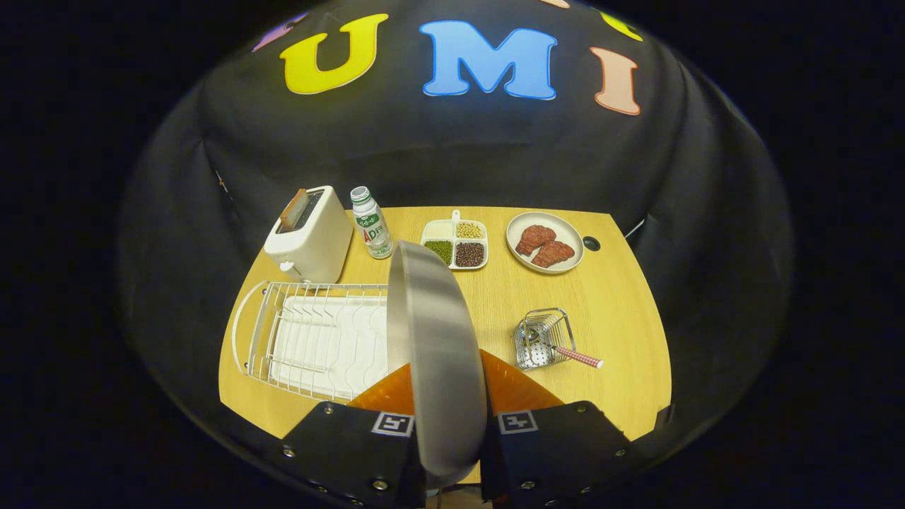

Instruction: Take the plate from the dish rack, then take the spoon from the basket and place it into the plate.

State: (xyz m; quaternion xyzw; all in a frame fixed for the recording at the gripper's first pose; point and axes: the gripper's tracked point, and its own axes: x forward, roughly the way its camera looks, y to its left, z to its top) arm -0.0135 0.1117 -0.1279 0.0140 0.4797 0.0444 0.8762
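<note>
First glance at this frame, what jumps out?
The metal plate dominates: it stands on edge between the gripper fingers, both pressing on it, lifted above the table. Beside it sits the white dish rack, and on its other side the small wire basket with the spoon poking out. Beyond them stand a toaster, a bottle, a divided tray of beans and a plate of meat.

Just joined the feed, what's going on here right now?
The gripper is shut on the metal plate, held on edge between its fingers above the table. The white dish rack beside it holds no dishes. The spoon sits in the small wire basket on the other side, its handle sticking out. So the plate is out; setting it down and fetching the spoon remain.
</note>
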